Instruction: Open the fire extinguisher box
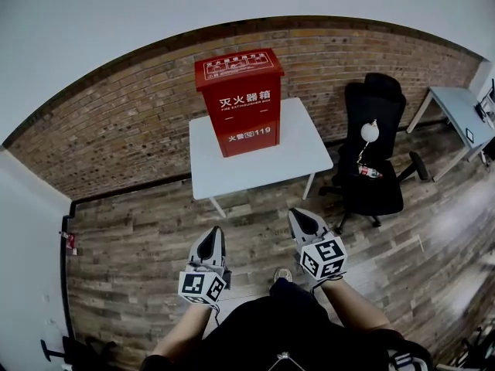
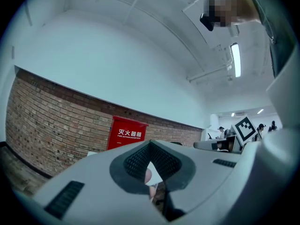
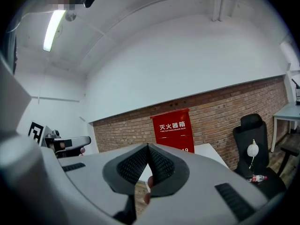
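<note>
A red fire extinguisher box [image 1: 240, 101] with white lettering stands upright on a small white table [image 1: 309, 157] against the brick wall; its lid is down. The box also shows in the left gripper view [image 2: 125, 133] and the right gripper view [image 3: 174, 127], far ahead of the jaws. My left gripper [image 1: 212, 239] is held low over the wooden floor, short of the table's front edge, jaws shut on nothing. My right gripper [image 1: 302, 222] sits beside it, a little closer to the table, also shut and empty. Both stay well apart from the box.
A black office chair [image 1: 374, 153] with a bottle [image 1: 370, 172] on its seat and a white bulb-like object stands right of the table. A grey desk [image 1: 456, 108] is at the far right. The brick wall [image 1: 116, 130] runs behind the table.
</note>
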